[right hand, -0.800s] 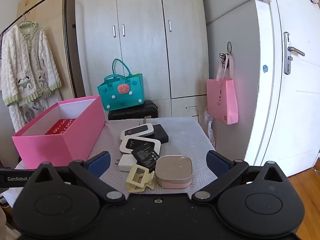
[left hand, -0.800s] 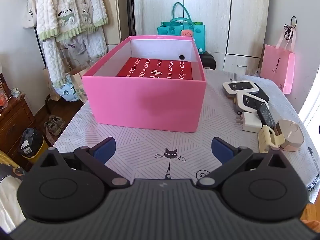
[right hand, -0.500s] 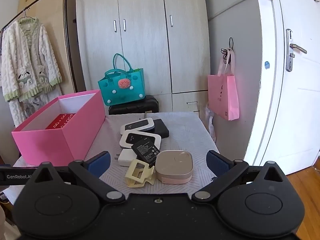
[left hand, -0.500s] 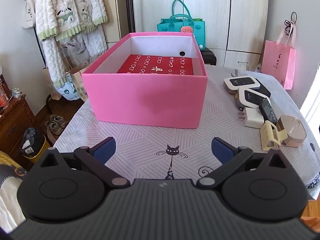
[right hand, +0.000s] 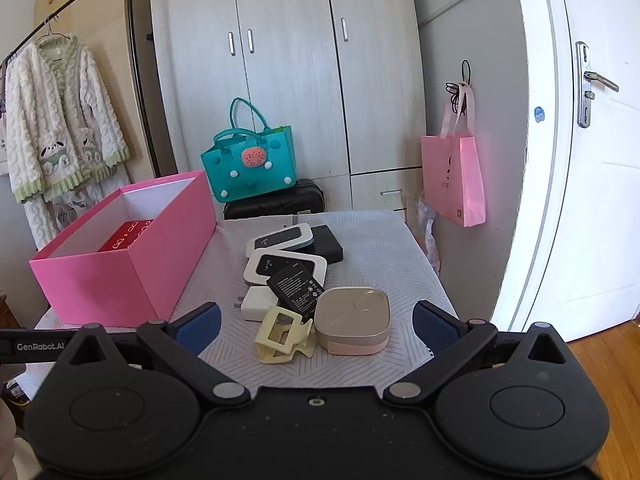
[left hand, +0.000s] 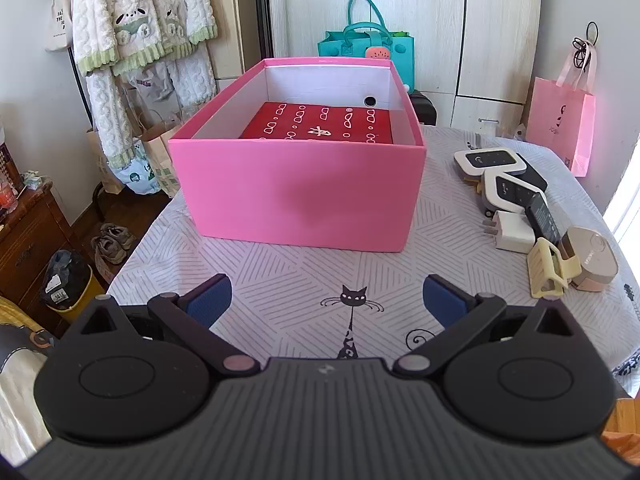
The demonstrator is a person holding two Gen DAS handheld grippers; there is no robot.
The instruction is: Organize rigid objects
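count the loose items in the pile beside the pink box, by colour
white pocket routers: 2
white plug adapter: 1
black flat slab: 1
black battery: 1
yellow hair clip: 1
beige square case: 1
total: 7

A teal bag [right hand: 251,166] is set on a black case [right hand: 276,200] at the far wardrobe [right hand: 288,60]. A pink bag [right hand: 454,178] is hung right; a robe [right hand: 56,120] left.
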